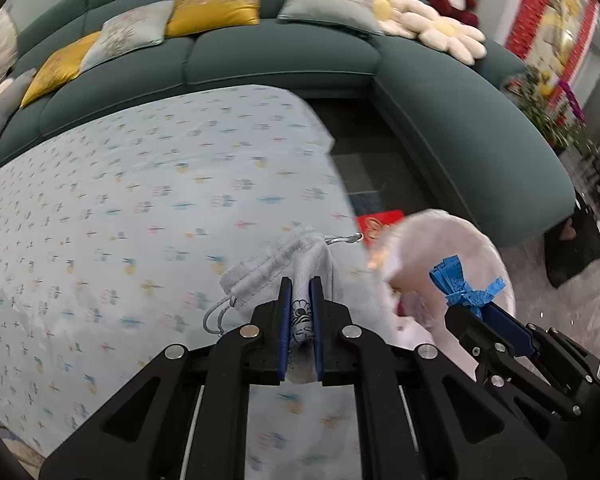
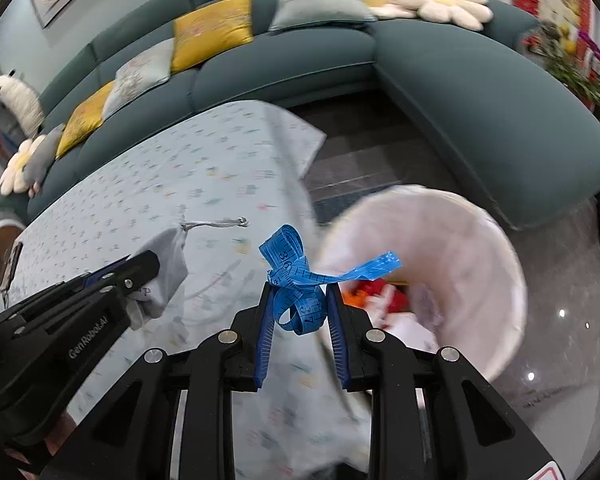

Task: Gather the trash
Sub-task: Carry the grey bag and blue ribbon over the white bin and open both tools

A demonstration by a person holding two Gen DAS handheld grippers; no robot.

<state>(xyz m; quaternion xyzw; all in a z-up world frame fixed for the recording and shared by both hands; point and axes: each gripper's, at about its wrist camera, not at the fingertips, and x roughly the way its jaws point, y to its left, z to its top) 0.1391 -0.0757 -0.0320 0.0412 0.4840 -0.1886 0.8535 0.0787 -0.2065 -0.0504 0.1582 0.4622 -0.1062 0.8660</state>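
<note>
My left gripper (image 1: pixel 301 286) is shut on a grey drawstring pouch (image 1: pixel 278 270), held just above the table's patterned cloth (image 1: pixel 140 208); the pouch also shows in the right wrist view (image 2: pixel 168 264). My right gripper (image 2: pixel 298 290) is shut on a bundled blue measuring tape (image 2: pixel 296 276), near the table's right edge beside a white bin (image 2: pixel 460 240). The tape (image 1: pixel 460 280) and the bin (image 1: pixel 452 240) also show in the left wrist view. The bin holds red, orange and white scraps (image 2: pixel 380 300).
A teal corner sofa (image 1: pixel 284 56) with yellow and grey cushions wraps behind and to the right of the table. A red packet (image 1: pixel 380 224) lies on the dark floor by the bin. Potted flowers (image 2: pixel 576 64) stand at the far right.
</note>
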